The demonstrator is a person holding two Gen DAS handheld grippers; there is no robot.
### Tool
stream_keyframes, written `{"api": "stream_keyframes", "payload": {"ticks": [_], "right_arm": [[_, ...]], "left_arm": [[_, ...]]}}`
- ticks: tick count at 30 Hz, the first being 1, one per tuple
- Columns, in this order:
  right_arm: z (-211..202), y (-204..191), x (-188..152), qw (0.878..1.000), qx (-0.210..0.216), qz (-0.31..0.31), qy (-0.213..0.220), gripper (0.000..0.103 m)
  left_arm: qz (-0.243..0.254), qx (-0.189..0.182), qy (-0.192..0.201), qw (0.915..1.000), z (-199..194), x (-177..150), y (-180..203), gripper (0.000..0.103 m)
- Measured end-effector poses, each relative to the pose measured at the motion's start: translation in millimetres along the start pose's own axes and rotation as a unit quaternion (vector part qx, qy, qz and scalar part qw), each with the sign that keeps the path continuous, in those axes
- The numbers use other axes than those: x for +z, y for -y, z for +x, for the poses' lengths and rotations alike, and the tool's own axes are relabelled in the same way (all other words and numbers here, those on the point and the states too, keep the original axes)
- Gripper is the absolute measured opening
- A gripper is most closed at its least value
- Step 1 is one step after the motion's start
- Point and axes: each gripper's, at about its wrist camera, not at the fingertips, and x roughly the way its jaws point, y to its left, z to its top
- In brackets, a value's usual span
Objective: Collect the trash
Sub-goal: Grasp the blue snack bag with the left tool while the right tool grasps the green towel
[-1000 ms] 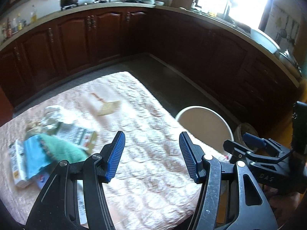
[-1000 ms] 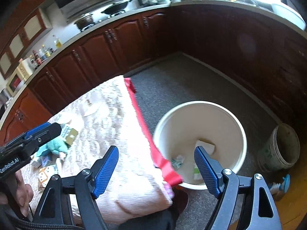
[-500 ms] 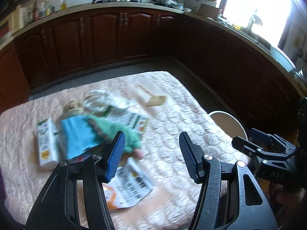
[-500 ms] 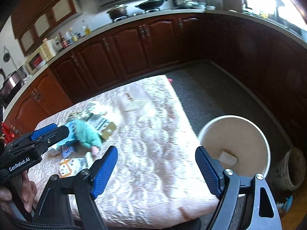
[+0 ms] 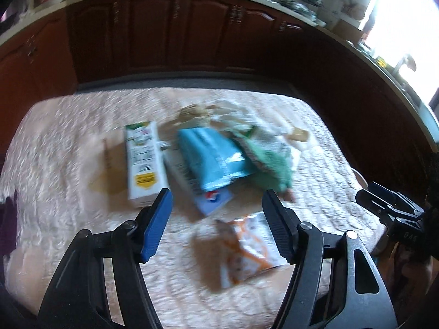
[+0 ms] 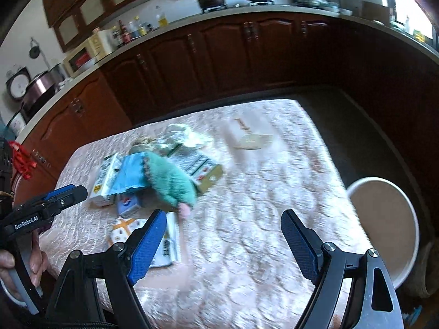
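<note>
A pile of trash lies on the pink quilted table (image 5: pixel 68 142): a white carton (image 5: pixel 142 161), a blue pouch (image 5: pixel 211 156), a green knitted piece (image 5: pixel 269 164) and an orange-white wrapper (image 5: pixel 247 249). My left gripper (image 5: pixel 218 227) is open and empty above the near side of the pile, the wrapper just below it. My right gripper (image 6: pixel 223 244) is open and empty over the table (image 6: pixel 260 192), right of the pile (image 6: pixel 164 175). The white bin (image 6: pixel 384 227) stands on the floor at the table's right edge.
Dark wooden cabinets (image 6: pixel 219 54) curve around the room behind the table. A flat beige scrap (image 6: pixel 252 139) lies at the far side of the cloth. A smaller bucket (image 6: pixel 422 274) is partly hidden behind the bin. The view is motion-blurred.
Both grippers have swung left from the bin toward the trash pile. The pile now sits centred ahead of the left gripper. Both stay open and empty.
</note>
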Motion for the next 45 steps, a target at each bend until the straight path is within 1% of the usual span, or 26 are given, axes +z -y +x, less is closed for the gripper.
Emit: {"api": "stream_keyframes", "payload": {"ticks": [5,8,12,15,16,17,18,19,23,27,31,34,38,41,42,43,44,45], "right_arm": [[37,-27,11,0.999,0.034,-0.029,-0.027,0.083],[60,-43,17,0.997,0.039,-0.059,-0.034,0.083],[98,-64,26,0.993,0.041,-0.099,-0.056,0.083],[121,-77,30,0.989,0.03,-0.129,-0.06,0.083],[126,-81,30,0.988,0.03,-0.137,-0.059,0.077],[131,-84,30,0.987,0.029,-0.143,-0.063,0.06],[135,-85,29,0.987,0.027,-0.145,-0.069,0.05],[138,-85,28,0.986,0.021,-0.148,-0.074,0.046],[122,-77,24,0.988,0.037,-0.137,-0.054,0.04],[88,-53,22,0.993,0.048,-0.101,-0.024,0.04],[63,-29,17,0.996,0.064,-0.054,-0.013,0.04],[48,-9,12,0.997,0.073,-0.024,-0.008,0.04],[35,3,6,0.997,0.073,-0.01,-0.003,0.04],[27,12,2,0.997,0.077,0.005,0.002,0.04],[26,14,1,0.997,0.078,0.009,0.002,0.04],[24,15,-1,0.997,0.079,0.012,0.003,0.04],[22,18,-2,0.997,0.079,0.013,0.004,0.04],[20,19,-3,0.997,0.078,0.015,0.005,0.04]], "left_arm": [[-0.038,0.003,-0.002,0.9993,1,4,-28,0.067],[-0.04,0.007,-0.001,0.9992,2,6,-32,0.067],[-0.034,0.009,-0.008,0.9993,7,10,-32,0.067],[-0.044,0.004,-0.016,0.9989,15,15,-34,0.067],[-0.047,0.002,-0.018,0.9987,18,17,-34,0.067],[-0.05,0.001,-0.021,0.9985,22,19,-34,0.067],[-0.052,0.0,-0.026,0.9983,26,21,-33,0.067],[-0.054,-0.001,-0.03,0.9981,31,23,-32,0.067],[-0.051,0.001,-0.046,0.9977,50,30,-23,0.067],[-0.038,0.02,-0.059,0.9973,73,35,-9,0.067],[-0.035,0.051,-0.076,0.9952,99,40,4,0.067],[-0.041,0.061,-0.081,0.994,111,43,11,0.067],[-0.044,0.068,-0.094,0.9923,129,49,24,0.067],[-0.037,0.074,-0.09,0.9926,135,50,36,0.066],[-0.034,0.075,-0.083,0.9931,136,50,39,0.065],[-0.032,0.075,-0.079,0.9935,136,50,42,0.062],[-0.034,0.068,-0.078,0.9941,137,50,43,0.047],[-0.037,0.055,-0.079,0.9946,136,50,43,0.043]]}}
